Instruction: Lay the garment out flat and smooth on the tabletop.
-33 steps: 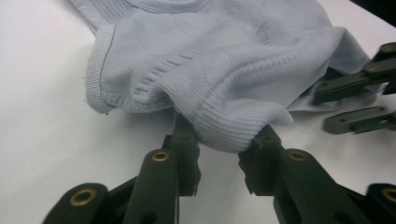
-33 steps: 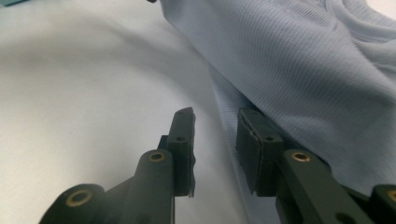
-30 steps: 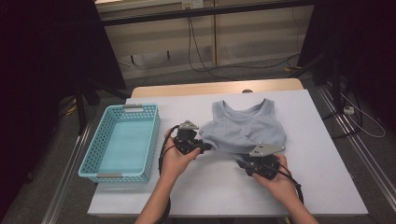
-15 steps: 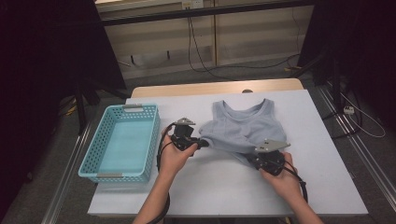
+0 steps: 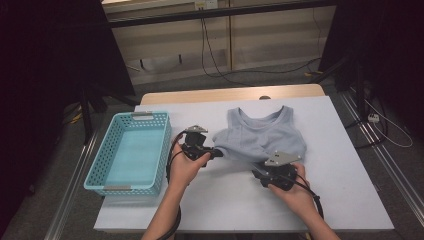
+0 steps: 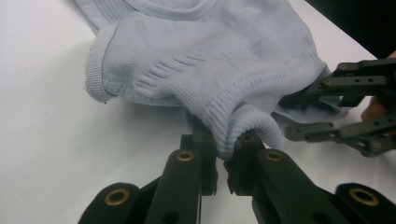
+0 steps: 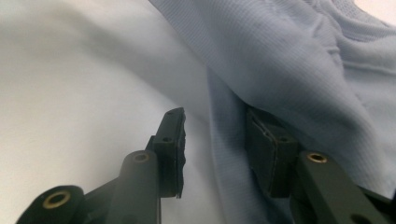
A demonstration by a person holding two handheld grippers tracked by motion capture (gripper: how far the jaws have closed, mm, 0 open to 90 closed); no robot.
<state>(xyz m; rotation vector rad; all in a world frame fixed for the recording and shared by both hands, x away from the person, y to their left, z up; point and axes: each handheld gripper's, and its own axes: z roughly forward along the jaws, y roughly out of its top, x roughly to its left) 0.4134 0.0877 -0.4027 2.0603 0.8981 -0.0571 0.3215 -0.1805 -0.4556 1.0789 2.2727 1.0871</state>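
- The white rectangular bench carries everything.
- A turquoise plastic mesh basket sits at its left.
- The pale blue ribbed knit top lies mid-bench.
- The left tool pinches its hem.
- The right tool, jaws just opening, straddles the fabric edge unclamped.

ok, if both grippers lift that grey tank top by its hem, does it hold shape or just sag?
Likely sags: the tank top is thin ribbed knit, already bunched where the left gripper pinches its hem. Probably light, since that small pinch puckers the fabric. The right gripper, whose jaws have just been opening, stands open with cloth between them, so that side would probably slip out.
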